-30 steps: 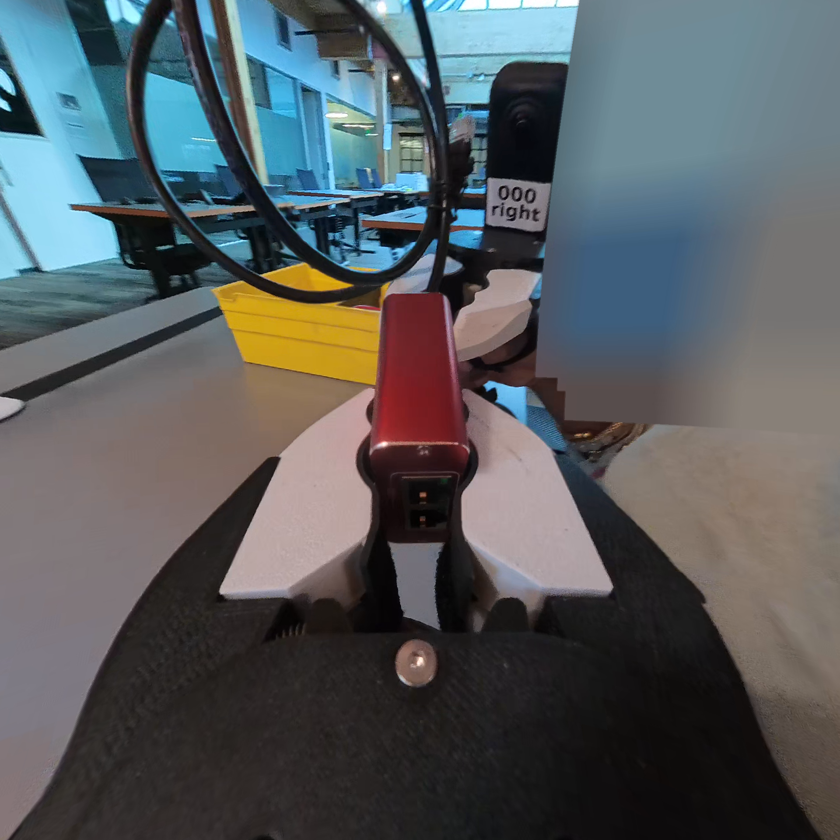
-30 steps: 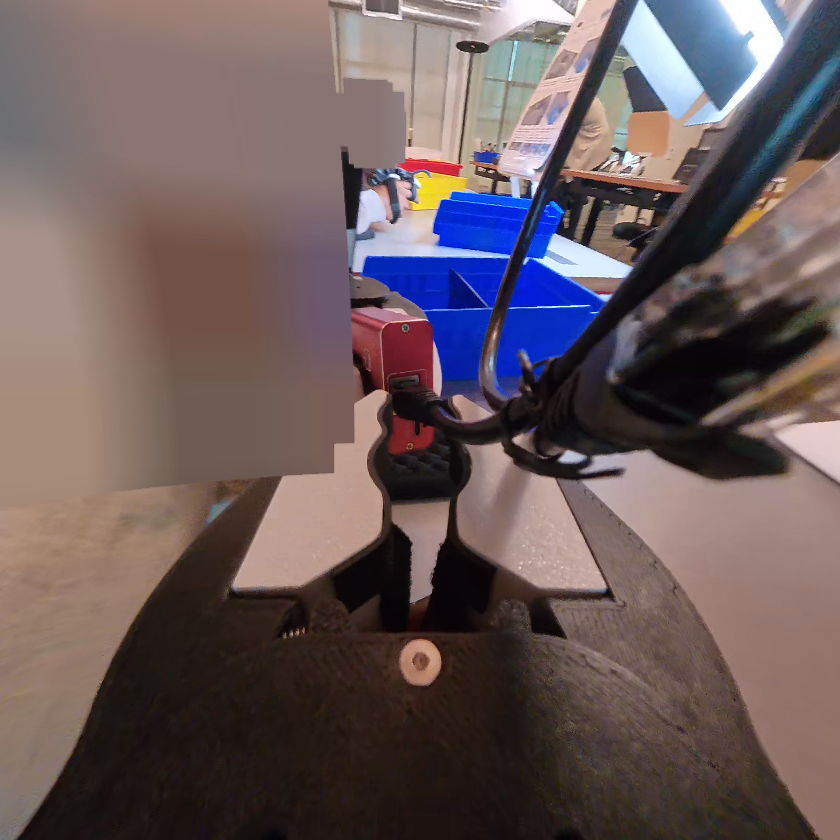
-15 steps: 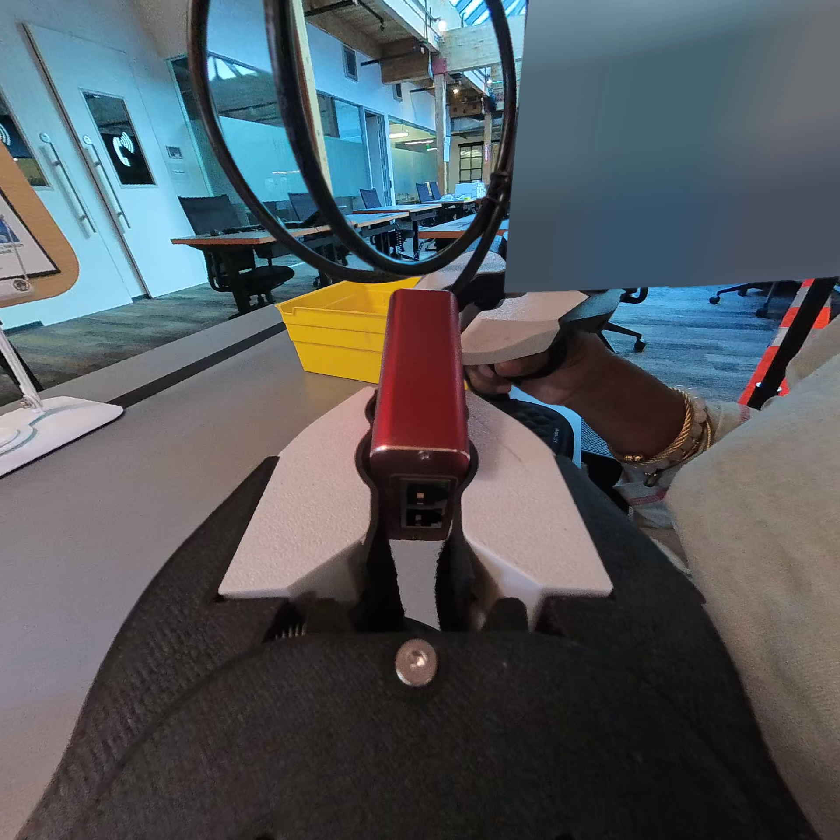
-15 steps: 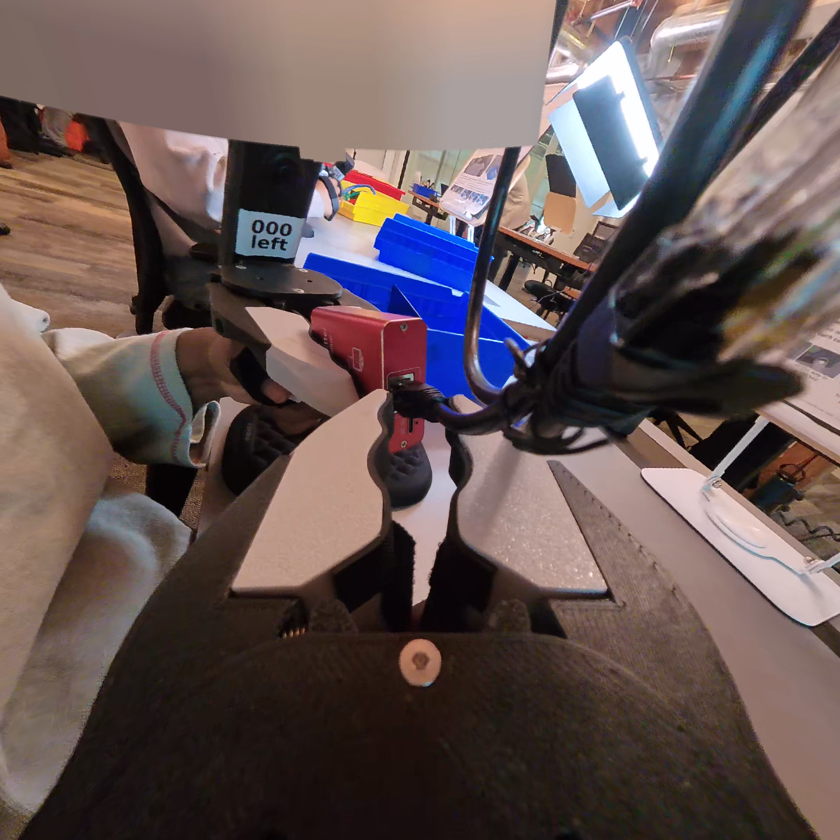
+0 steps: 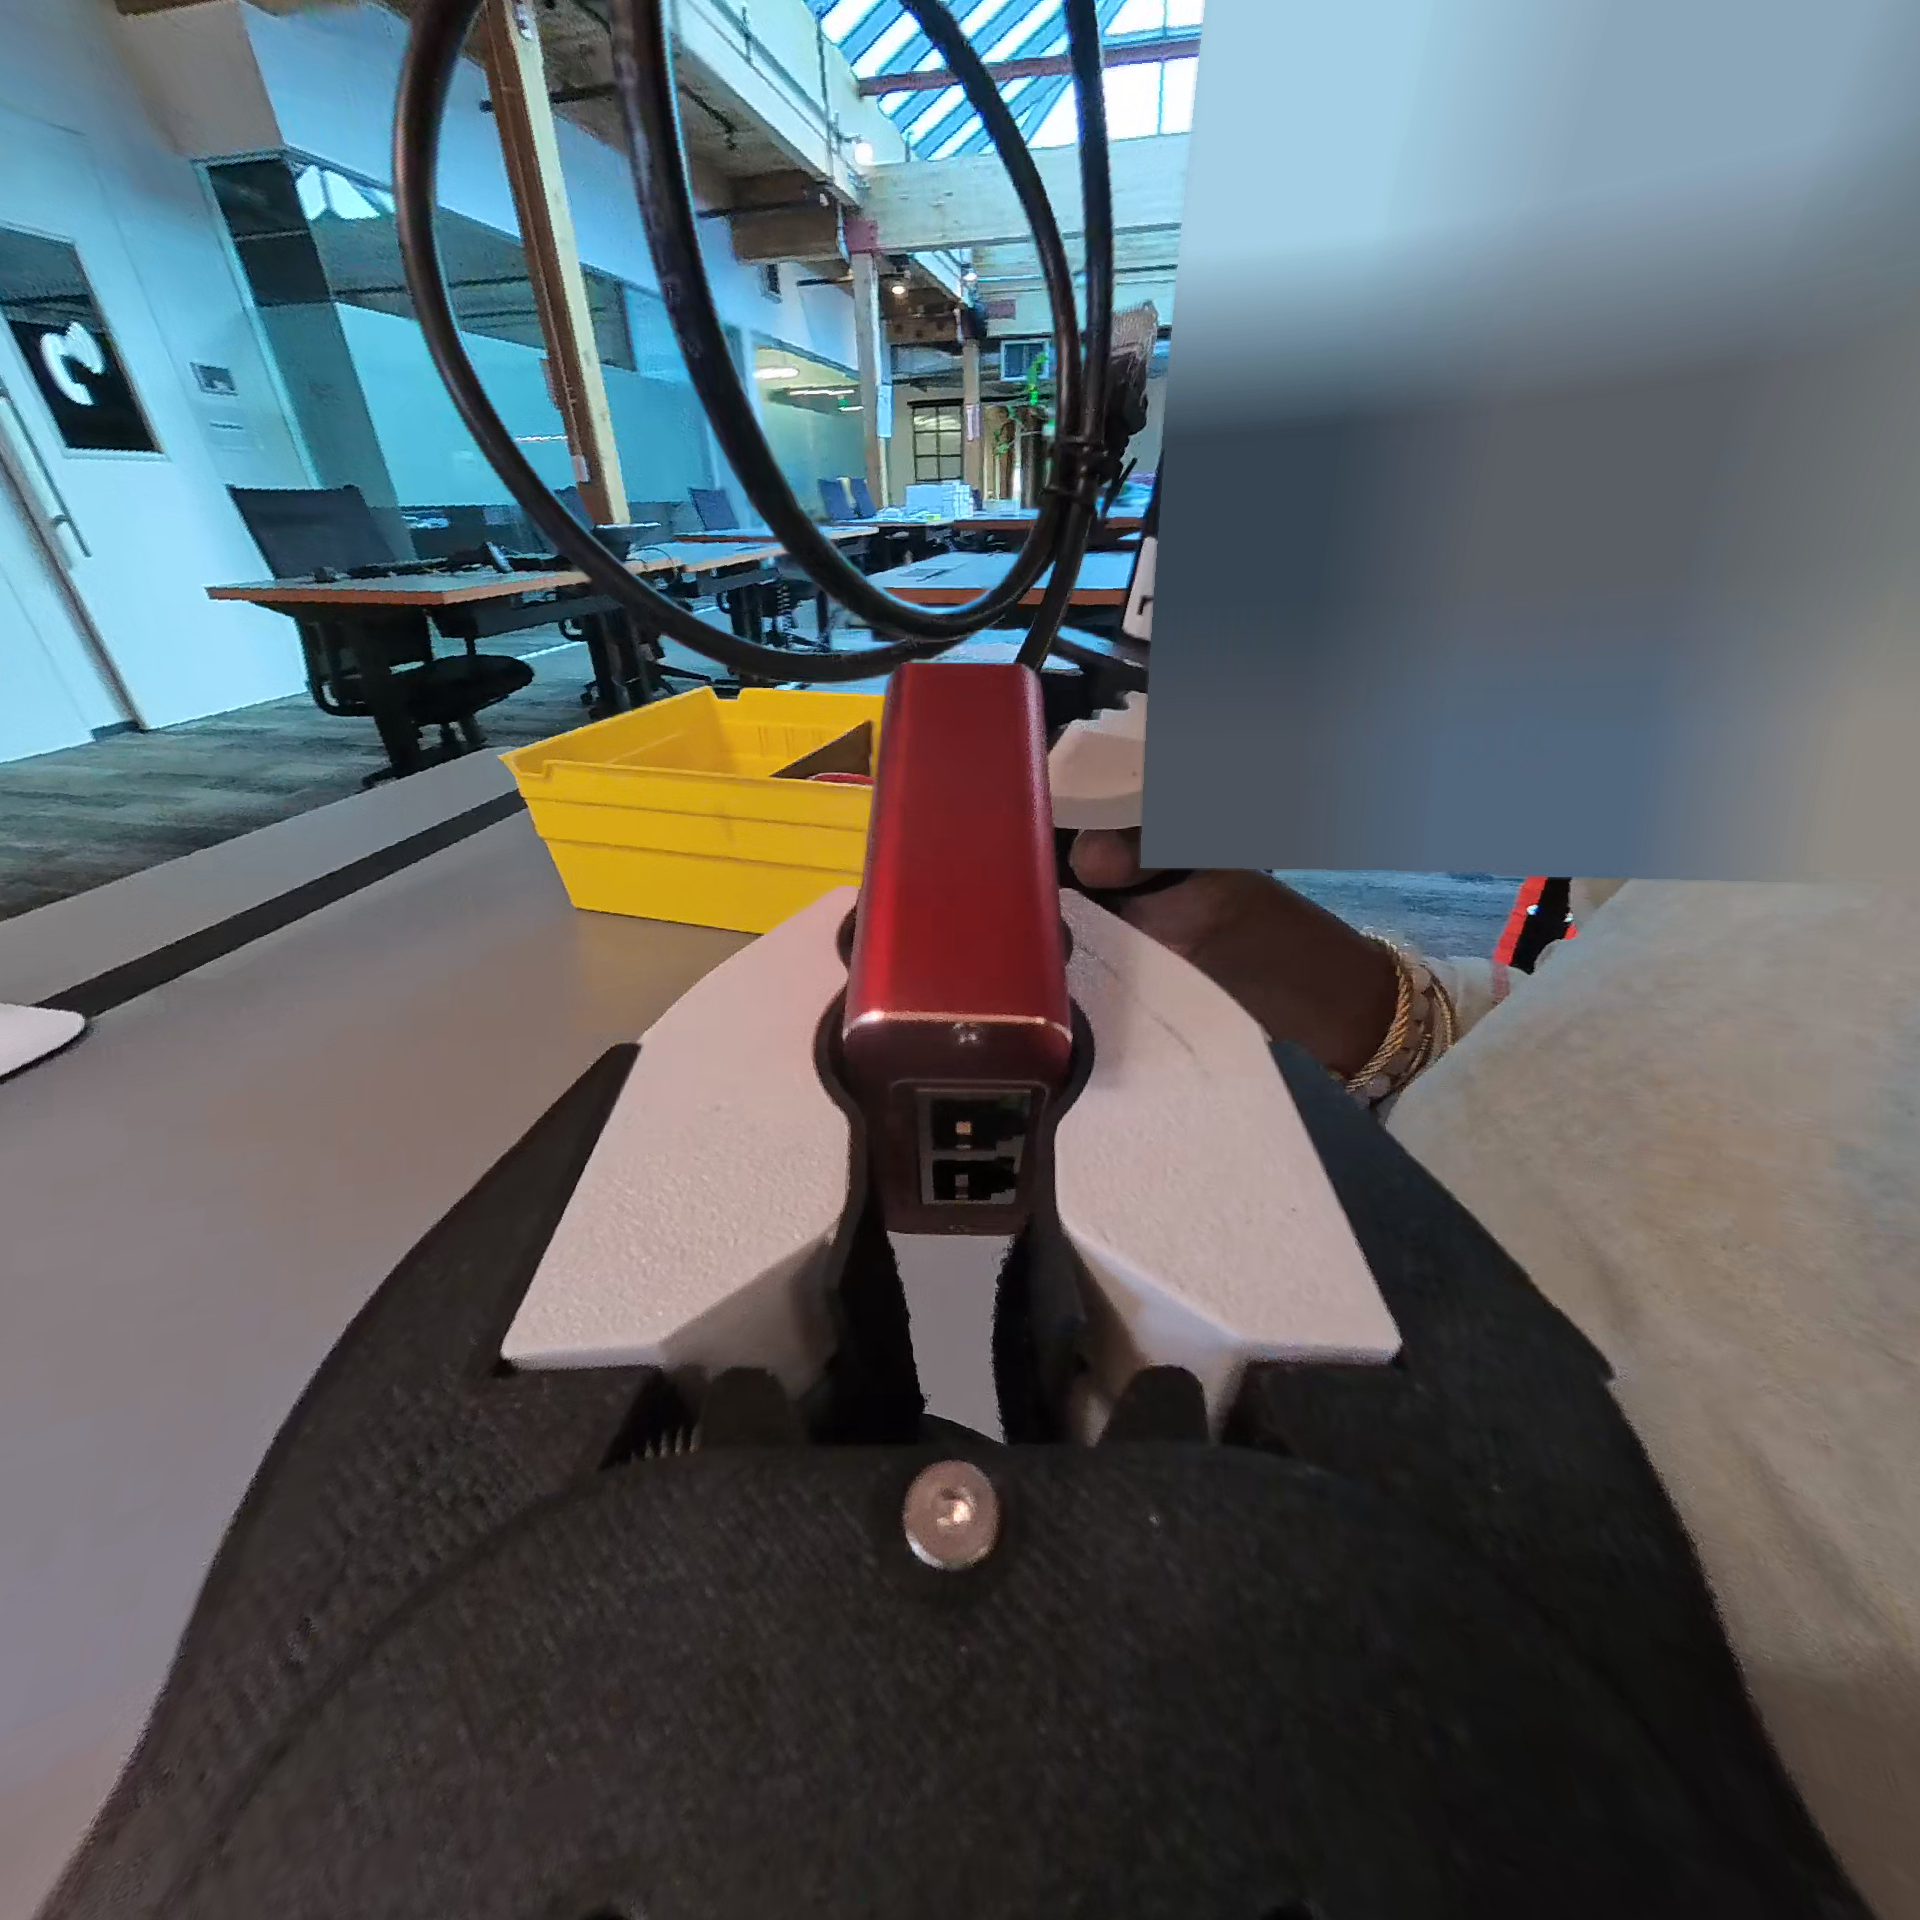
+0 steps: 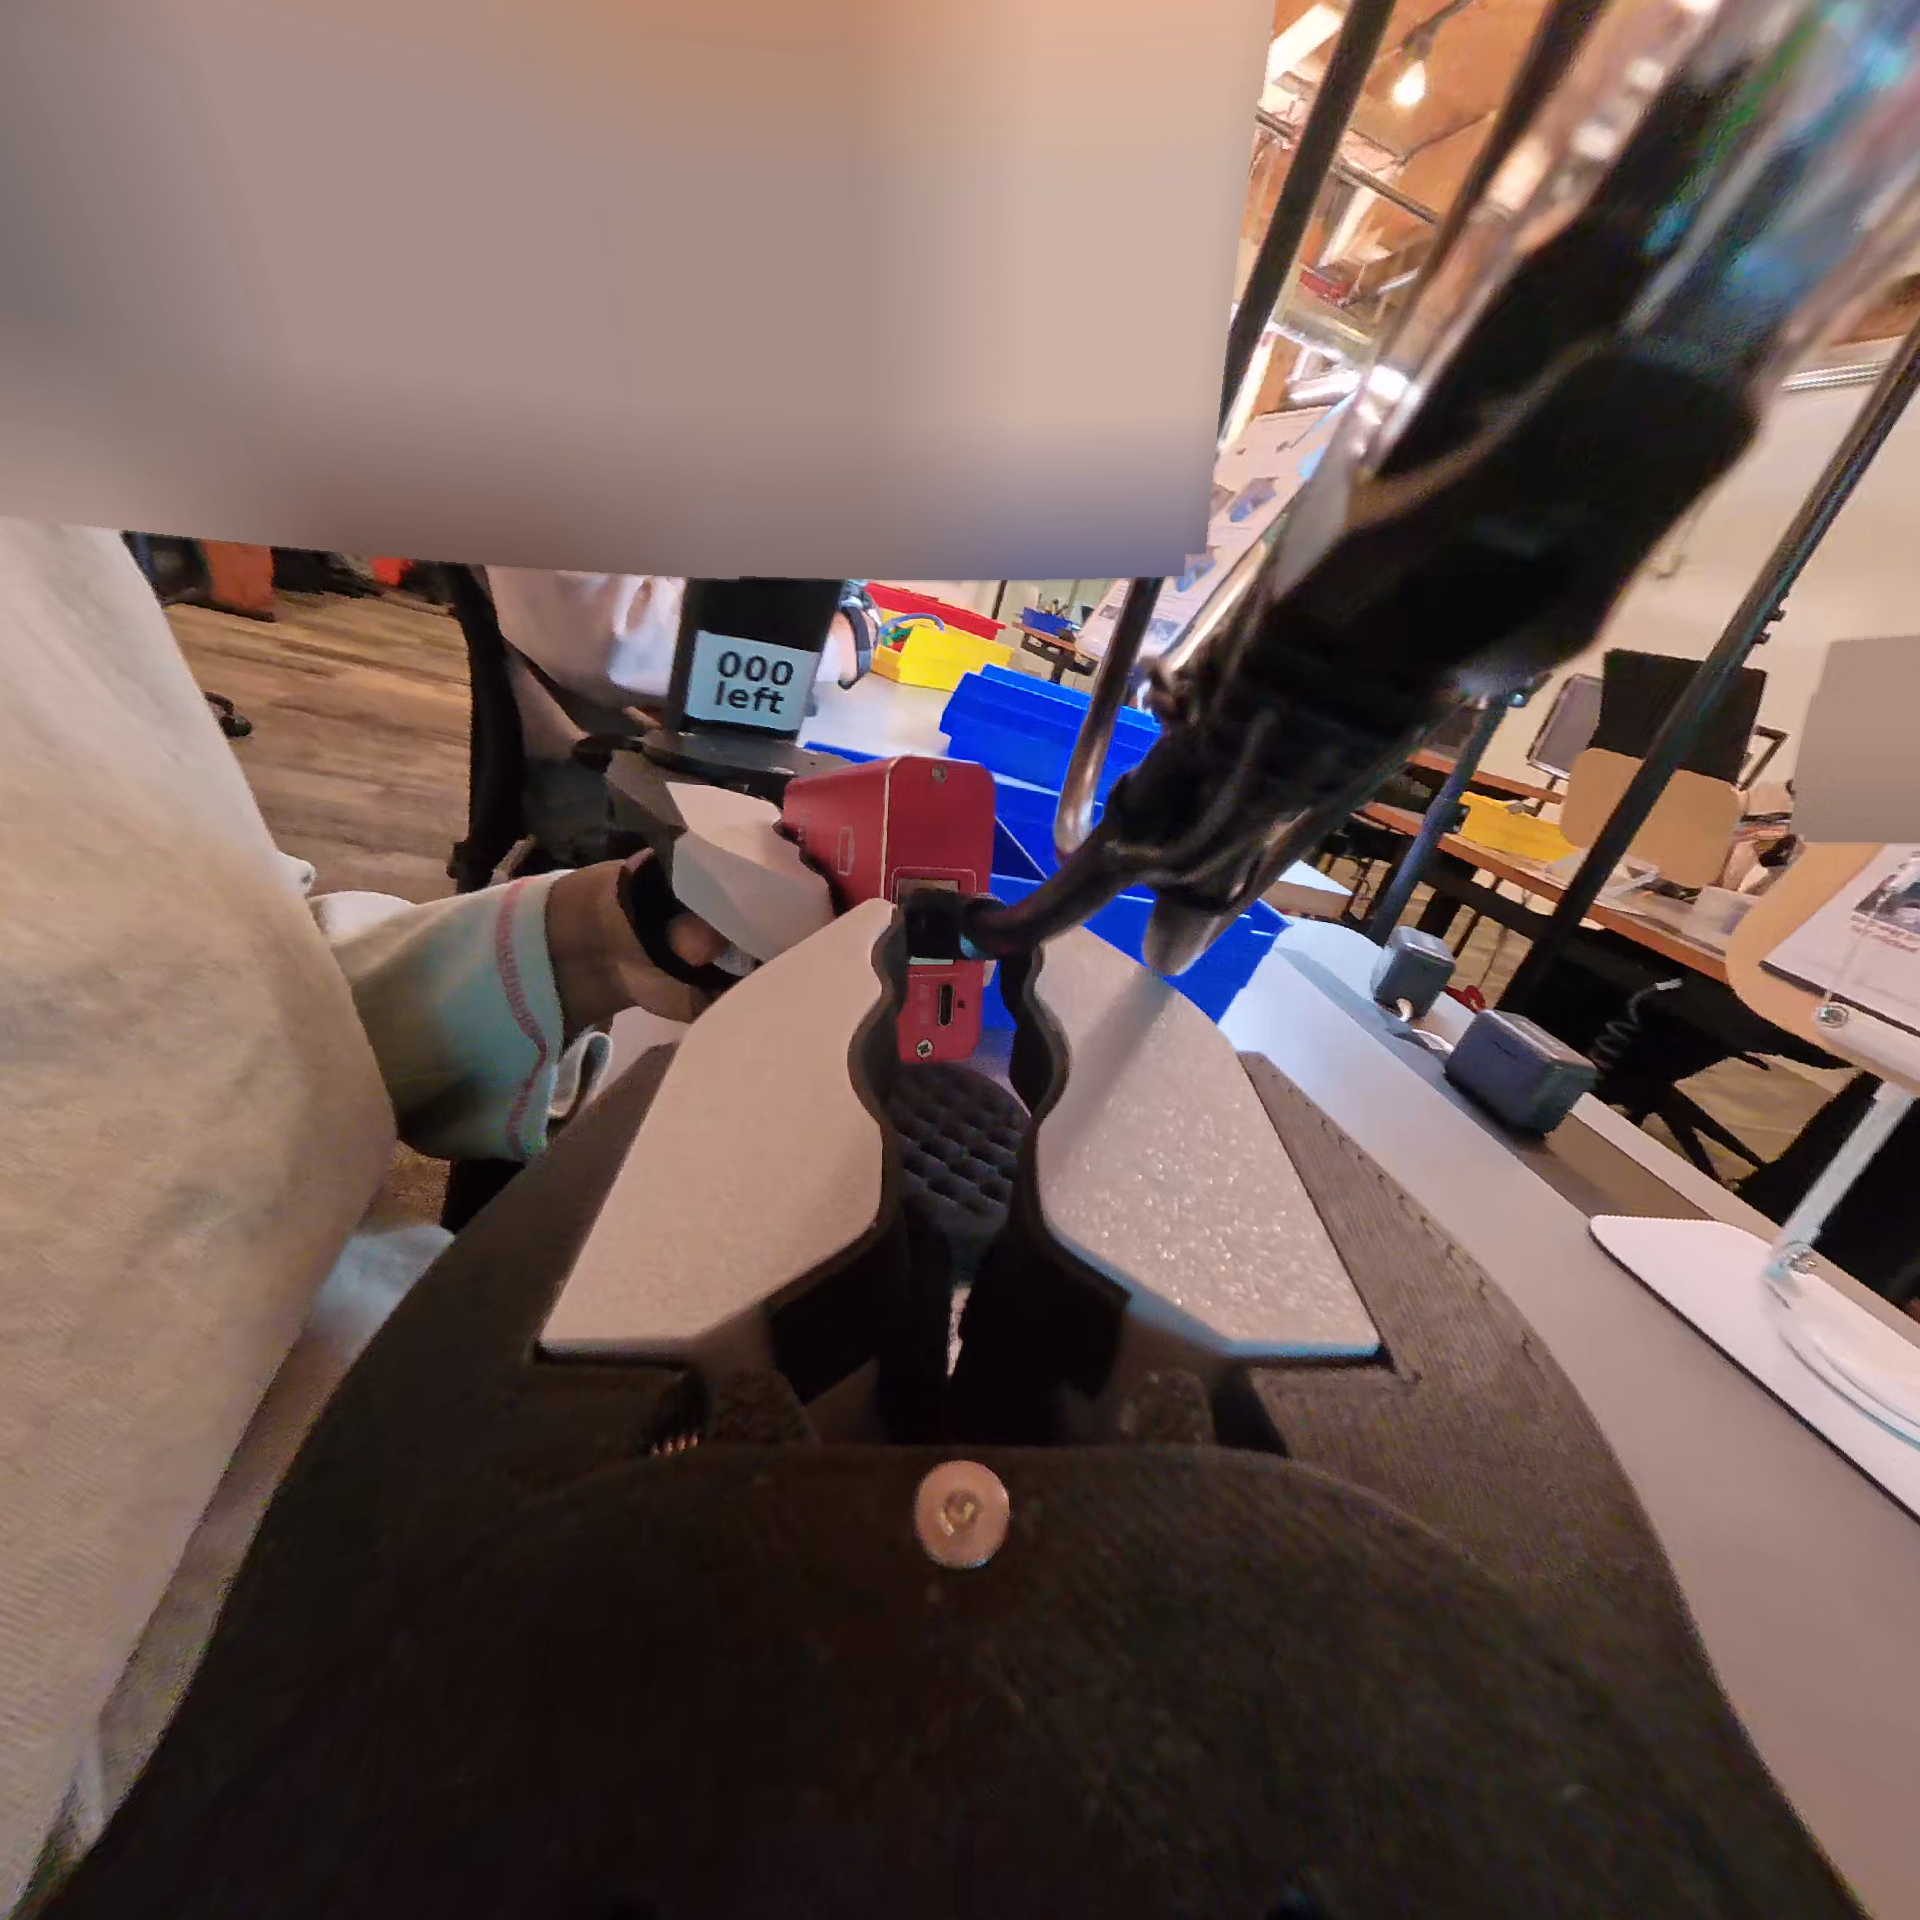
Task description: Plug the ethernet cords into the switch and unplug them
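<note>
Switch in left claw; cord's plug only in right-wrist view.

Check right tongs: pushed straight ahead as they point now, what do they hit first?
Probably the black plug between the right tongs, seated in the red switch; switch body directly behind. Depth unclear.

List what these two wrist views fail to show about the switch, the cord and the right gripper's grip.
- Left wrist view: the red switch hides its own far end, so the cord's plug is unseen.
- Right wrist view: the right gripper fingers flank the black plug; contact is unclear.
- Right wrist view: the cord's free connector is blurred, too close.
- Both views: the black cord loops run off the top edge.
</note>
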{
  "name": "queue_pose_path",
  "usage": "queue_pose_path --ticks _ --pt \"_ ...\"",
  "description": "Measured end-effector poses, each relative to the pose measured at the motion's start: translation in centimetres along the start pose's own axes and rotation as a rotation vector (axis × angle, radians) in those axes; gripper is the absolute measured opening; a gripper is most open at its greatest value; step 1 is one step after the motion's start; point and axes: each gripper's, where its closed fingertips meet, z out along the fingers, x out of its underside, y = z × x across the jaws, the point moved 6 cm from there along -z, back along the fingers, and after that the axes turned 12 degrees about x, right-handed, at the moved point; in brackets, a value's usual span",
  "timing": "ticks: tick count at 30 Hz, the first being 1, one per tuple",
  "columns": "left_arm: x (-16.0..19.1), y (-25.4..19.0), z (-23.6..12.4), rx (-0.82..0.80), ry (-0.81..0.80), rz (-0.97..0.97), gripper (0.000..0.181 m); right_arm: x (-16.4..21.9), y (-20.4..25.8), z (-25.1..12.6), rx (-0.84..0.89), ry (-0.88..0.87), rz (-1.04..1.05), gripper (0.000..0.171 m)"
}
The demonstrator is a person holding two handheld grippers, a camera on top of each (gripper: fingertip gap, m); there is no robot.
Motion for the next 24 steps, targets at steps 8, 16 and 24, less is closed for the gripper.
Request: queue_pose_path --ticks 8,16,24 --pt "-0.7 0.7 -3.4 -0.030 -0.048 0.004 0.029 -2.3 -4.9 -5.8 0.181 -0.283 0.179 0.013" --pt "-2.8 1.5 -7.9 -0.130 -0.128 0.017 0.029 -4.7 -9.1 -16.8 0.595 -0.101 -0.004 0.013" --pt "-2.6 0.9 -6.1 -0.071 -0.124 -0.007 0.029 -1.4 -10.9 -19.7 0.715 0.266 0.231 0.014"
